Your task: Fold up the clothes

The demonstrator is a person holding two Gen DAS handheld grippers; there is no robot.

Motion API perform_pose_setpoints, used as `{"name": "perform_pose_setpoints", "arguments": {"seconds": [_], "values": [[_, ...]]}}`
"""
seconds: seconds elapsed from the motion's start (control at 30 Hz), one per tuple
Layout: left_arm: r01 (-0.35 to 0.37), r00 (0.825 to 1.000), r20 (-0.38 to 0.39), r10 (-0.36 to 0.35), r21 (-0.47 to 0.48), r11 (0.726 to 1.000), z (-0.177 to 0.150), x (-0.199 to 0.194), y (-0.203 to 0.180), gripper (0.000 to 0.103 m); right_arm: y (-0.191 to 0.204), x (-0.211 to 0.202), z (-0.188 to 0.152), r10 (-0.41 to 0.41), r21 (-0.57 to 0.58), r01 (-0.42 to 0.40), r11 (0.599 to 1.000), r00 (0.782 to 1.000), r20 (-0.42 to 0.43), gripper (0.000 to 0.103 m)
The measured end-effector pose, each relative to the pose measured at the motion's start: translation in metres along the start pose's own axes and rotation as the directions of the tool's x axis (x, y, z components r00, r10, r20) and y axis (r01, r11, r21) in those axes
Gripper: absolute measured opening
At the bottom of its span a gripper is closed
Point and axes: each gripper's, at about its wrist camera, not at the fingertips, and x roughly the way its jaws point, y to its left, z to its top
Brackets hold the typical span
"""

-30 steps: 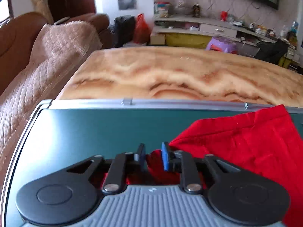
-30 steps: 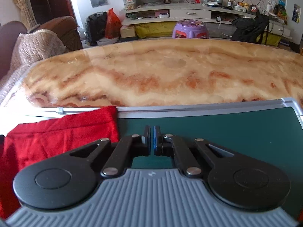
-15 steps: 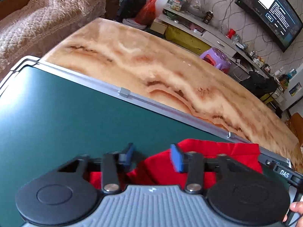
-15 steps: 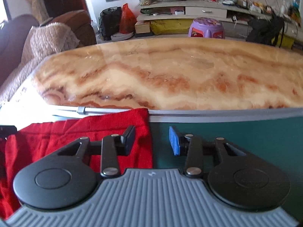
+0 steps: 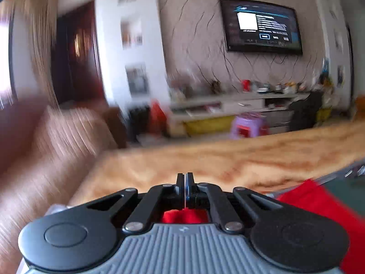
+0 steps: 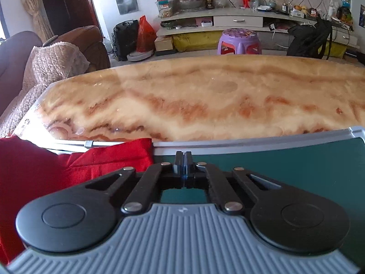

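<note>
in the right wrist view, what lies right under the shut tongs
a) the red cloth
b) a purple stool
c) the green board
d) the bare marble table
c: the right tongs sit over the green board, green showing through the gap behind the tips, while the red cloth lies off to the side.

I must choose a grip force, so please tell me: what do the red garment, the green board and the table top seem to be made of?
Garment: soft knitted or woven cloth, matte; fine texture, folds.
Board: smooth matte green sheet in a grey, probably metal frame; exact material unclear.
Table top: polished marble-like stone or imitation; glossy, veined, with reflections.
</note>
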Motion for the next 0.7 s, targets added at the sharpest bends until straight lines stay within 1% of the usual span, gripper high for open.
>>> {"name": "perform_pose_setpoints", "arguments": {"seconds": [0.03, 0.07, 0.1, 0.13, 0.17, 0.23, 0.27, 0.3, 0.33, 0.37, 0.4, 0.43, 0.47, 0.5, 0.53, 0.57, 0.63, 0.7], "values": [[-0.018, 1.000, -0.012, 0.019, 0.028, 0.999, -0.001, 0.004, -0.004, 0.002, 0.000, 0.000, 0.000, 0.000, 0.003, 0.000, 1.000, 1.000, 0.002, 0.009], [-0.033, 0.998, -0.046, 0.034, 0.032, 0.999, -0.002, 0.010, -0.005, 0.002, -0.001, -0.001, 0.000, 0.001, 0.005, -0.001, 1.000, 1.000, 0.003, 0.015], [-0.053, 0.995, -0.082, 0.055, 0.029, 0.998, -0.004, 0.017, -0.004, 0.004, -0.001, -0.001, 0.000, 0.001, 0.008, -0.001, 1.000, 1.000, 0.005, 0.018], [-0.064, 0.991, -0.113, 0.065, 0.007, 0.998, -0.006, 0.022, -0.001, 0.006, -0.001, -0.001, 0.000, -0.001, 0.009, 0.001, 1.000, 1.000, 0.006, 0.027], [-0.066, 0.988, -0.143, 0.060, -0.041, 0.997, -0.008, 0.026, 0.007, 0.006, 0.002, 0.002, 0.001, -0.009, 0.005, 0.009, 1.000, 1.000, 0.005, 0.033], [-0.058, 0.979, -0.202, 0.024, -0.165, 0.985, -0.011, 0.032, 0.025, 0.006, 0.009, 0.007, 0.004, -0.017, -0.004, 0.017, 1.000, 1.000, 0.004, 0.039], [-0.046, 0.973, -0.229, -0.011, -0.244, 0.969, -0.012, 0.034, 0.036, 0.006, 0.012, 0.010, 0.005, -0.019, -0.010, 0.019, 1.000, 1.000, -0.002, 0.041], [-0.028, 0.967, -0.249, -0.062, -0.342, 0.939, -0.014, 0.034, 0.050, 0.006, 0.015, 0.013, 0.005, -0.023, -0.020, 0.022, 1.000, 1.000, -0.009, 0.041], [-0.012, 0.958, -0.264, -0.108, -0.415, 0.910, -0.018, 0.035, 0.062, 0.006, 0.018, 0.014, 0.005, -0.032, -0.034, 0.032, 0.999, 0.999, -0.006, 0.042], [0.001, 0.949, -0.277, -0.149, -0.471, 0.882, -0.022, 0.036, 0.072, 0.006, 0.021, 0.016, 0.005, -0.041, -0.048, 0.041, 0.998, 0.999, -0.004, 0.042], [0.006, 0.941, -0.292, -0.170, -0.489, 0.873, -0.025, 0.037, 0.077, 0.007, 0.023, 0.017, 0.004, -0.049, -0.060, 0.049, 0.997, 0.999, -0.002, 0.042], [0.008, 0.934, -0.309, -0.179, -0.484, 0.875, -0.028, 0.039, 0.078, 0.007, 0.022, 0.016, 0.004, -0.052, -0.064, 0.052, 0.997, 0.999, -0.003, 0.041], [0.005, 0.928, -0.328, -0.176, -0.462, 0.887, -0.031, 0.041, 0.076, 0.007, 0.022, 0.015, 0.003, -0.055, -0.067, 0.055, 0.996, 0.998, -0.004, 0.025], [-0.001, 0.923, -0.349, -0.165, -0.430, 0.903, -0.032, 0.043, 0.072, 0.007, 0.021, 0.014, 0.003, -0.058, -0.071, 0.058, 0.996, 0.998, -0.004, 0.012], [-0.003, 0.918, -0.363, -0.160, -0.411, 0.912, -0.034, 0.046, 0.069, 0.007, 0.020, 0.013, 0.002, -0.061, -0.075, 0.061, 0.995, 0.998, -0.005, 0.002], [0.002, 0.914, -0.371, -0.168, -0.409, 0.913, -0.035, 0.049, 0.066, 0.007, 0.020, 0.012, 0.002, -0.064, -0.079, 0.064, 0.995, 0.998, -0.006, 0.002], [0.027, 0.898, -0.389, -0.203, -0.413, 0.910, -0.038, 0.059, 0.061, 0.007, 0.017, 0.008, 0.000, -0.061, -0.080, 0.060, 0.995, 0.998, -0.004, 0.002], [0.033, 0.889, -0.408, -0.208, -0.395, 0.918, -0.040, 0.066, 0.053, 0.007, 0.014, 0.001, -0.003, -0.051, -0.075, 0.051, 0.996, 0.999, -0.001, 0.002]]}}
